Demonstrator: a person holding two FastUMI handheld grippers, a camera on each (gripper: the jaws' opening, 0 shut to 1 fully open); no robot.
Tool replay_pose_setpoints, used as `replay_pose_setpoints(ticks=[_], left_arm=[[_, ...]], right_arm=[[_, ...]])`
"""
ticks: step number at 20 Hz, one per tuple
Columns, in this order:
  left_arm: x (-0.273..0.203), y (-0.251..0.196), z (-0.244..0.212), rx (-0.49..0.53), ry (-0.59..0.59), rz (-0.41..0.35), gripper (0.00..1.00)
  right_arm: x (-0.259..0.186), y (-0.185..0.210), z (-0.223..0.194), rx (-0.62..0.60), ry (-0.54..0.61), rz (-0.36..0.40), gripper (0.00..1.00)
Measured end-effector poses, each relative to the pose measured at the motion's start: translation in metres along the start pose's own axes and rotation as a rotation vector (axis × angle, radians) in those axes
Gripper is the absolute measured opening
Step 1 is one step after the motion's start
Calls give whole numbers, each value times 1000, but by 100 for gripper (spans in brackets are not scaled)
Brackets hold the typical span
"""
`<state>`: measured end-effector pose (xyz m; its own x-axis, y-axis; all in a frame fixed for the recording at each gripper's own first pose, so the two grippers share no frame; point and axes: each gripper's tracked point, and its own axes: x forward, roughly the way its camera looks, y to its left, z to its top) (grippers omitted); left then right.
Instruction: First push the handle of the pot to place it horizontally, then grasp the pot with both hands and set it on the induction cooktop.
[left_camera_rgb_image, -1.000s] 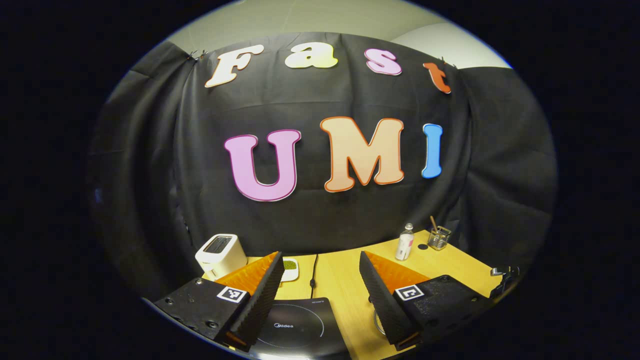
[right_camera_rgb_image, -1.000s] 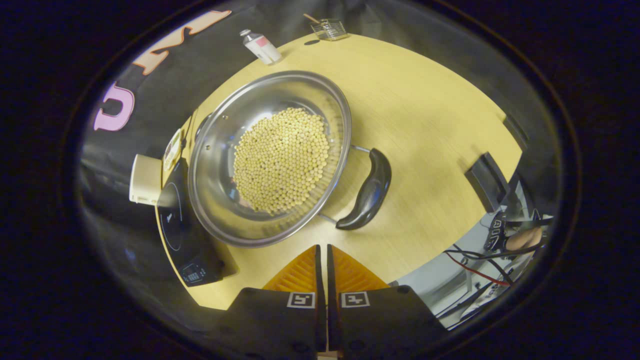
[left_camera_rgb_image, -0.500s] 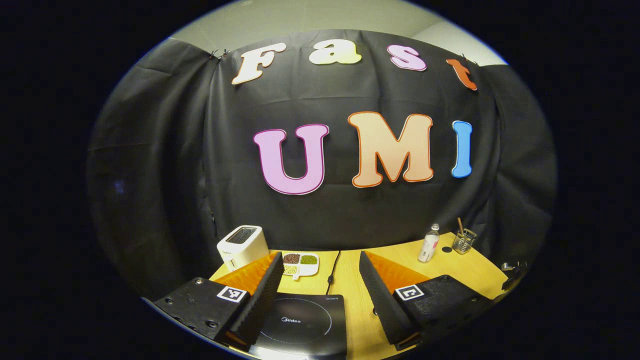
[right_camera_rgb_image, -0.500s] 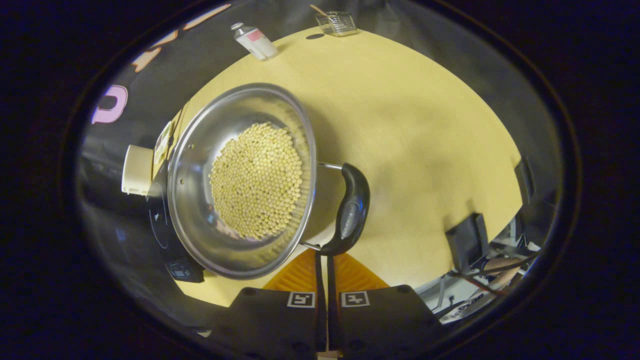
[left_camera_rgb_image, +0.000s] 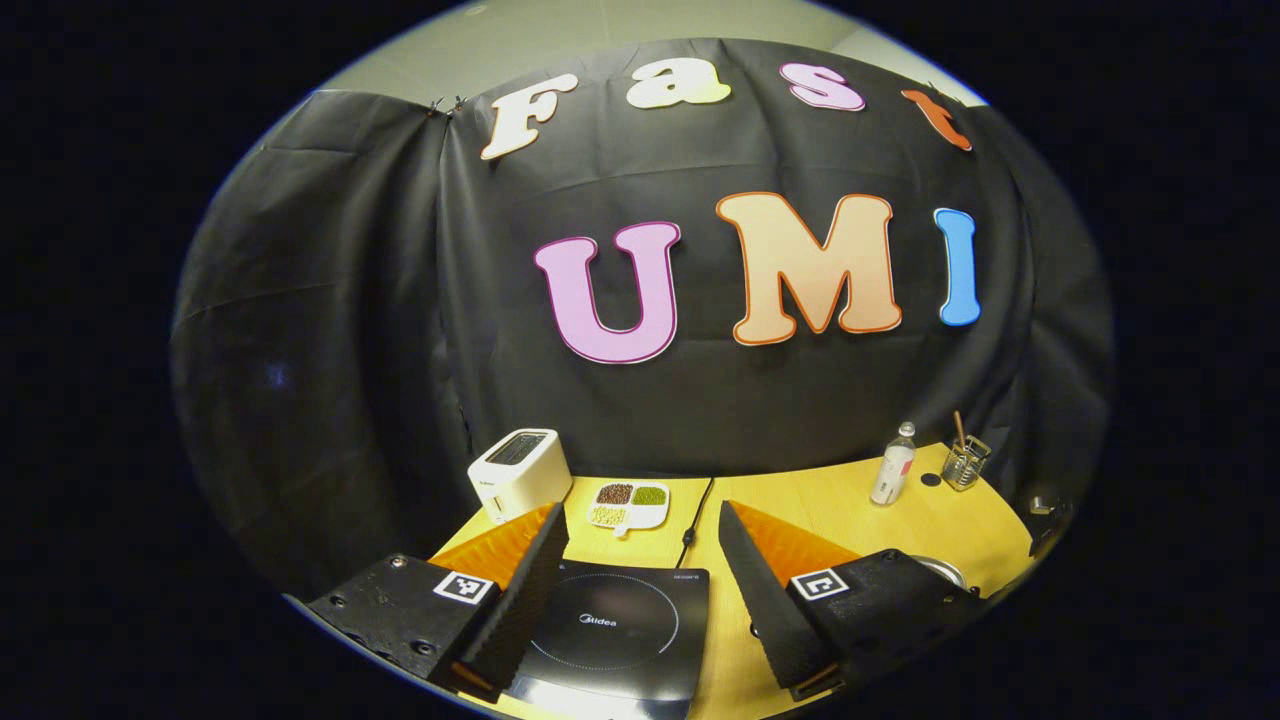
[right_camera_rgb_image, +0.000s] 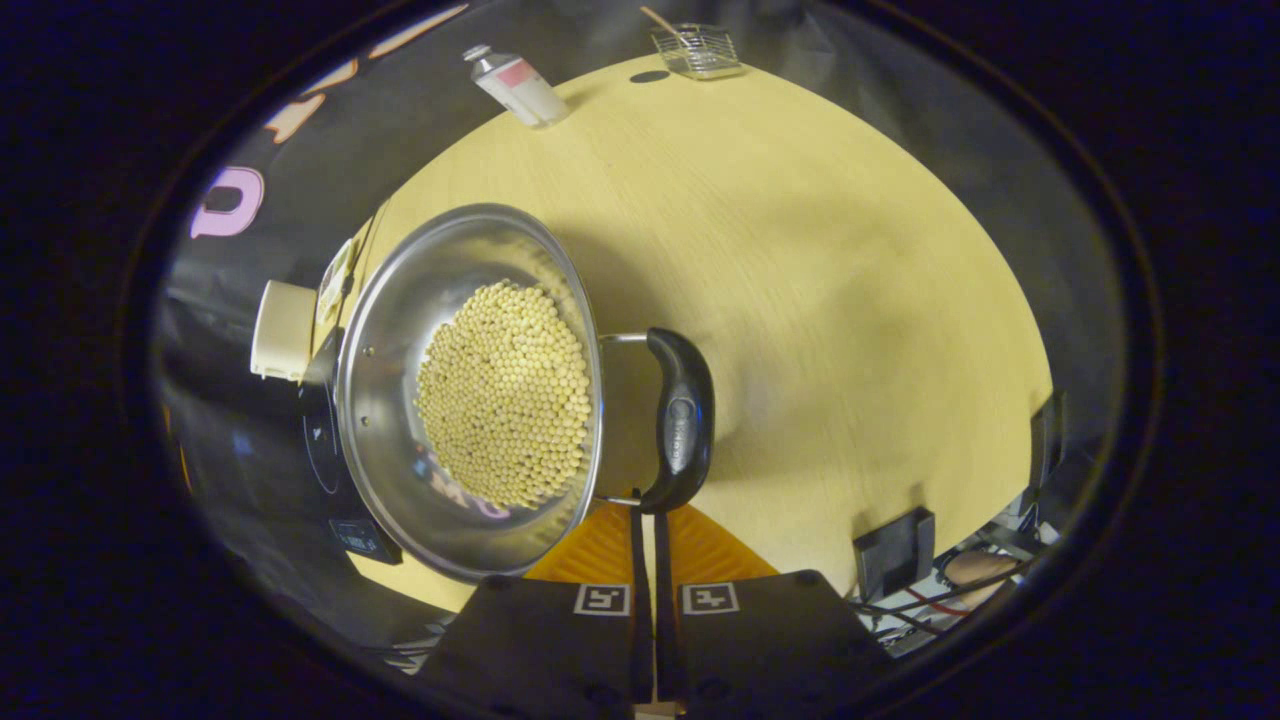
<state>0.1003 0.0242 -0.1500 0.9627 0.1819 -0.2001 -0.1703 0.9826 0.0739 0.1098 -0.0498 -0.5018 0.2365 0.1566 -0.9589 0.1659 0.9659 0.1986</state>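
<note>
Pushing with our right tongs (right_camera_rgb_image: 645, 510) pressed together against the curved black handle (right_camera_rgb_image: 682, 420), we risk sliding the bean-filled steel pot (right_camera_rgb_image: 465, 390) on the wooden worktop (right_camera_rgb_image: 800, 250) beside the black induction cooktop (left_camera_rgb_image: 615, 630); left tongs (left_camera_rgb_image: 640, 560) gape wide, empty.

The right gripper (right_camera_rgb_image: 647, 512), fingers pressed together, points at the near end of the handle (right_camera_rgb_image: 681, 425) of the pot (right_camera_rgb_image: 385, 400), tips right at it. The pot, holding pale beans (right_camera_rgb_image: 505, 392), sits on the surface (right_camera_rgb_image: 800, 260) beside the cooktop (right_camera_rgb_image: 325, 450). A bottle (right_camera_rgb_image: 515, 85) and glass (right_camera_rgb_image: 695, 50) stand far off.
</note>
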Motion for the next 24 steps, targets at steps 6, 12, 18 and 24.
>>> replay_pose_setpoints(ticks=[6, 12, 18, 24], left_arm=[[-11, -19, -25, -15, 70, 9, 93], [-13, -29, -53, -6, 156, 9, 94], [-7, -33, -75, -1, 229, -13, 95], [-2, -37, -101, -44, 315, -51, 95]], right_arm=[[1, -4, 25, -50, -5, 14, 5], [3, -6, 45, -56, -5, 43, 5], [0, -11, 68, -64, -16, 34, 5], [-21, -20, 67, -53, 9, 69, 16]])
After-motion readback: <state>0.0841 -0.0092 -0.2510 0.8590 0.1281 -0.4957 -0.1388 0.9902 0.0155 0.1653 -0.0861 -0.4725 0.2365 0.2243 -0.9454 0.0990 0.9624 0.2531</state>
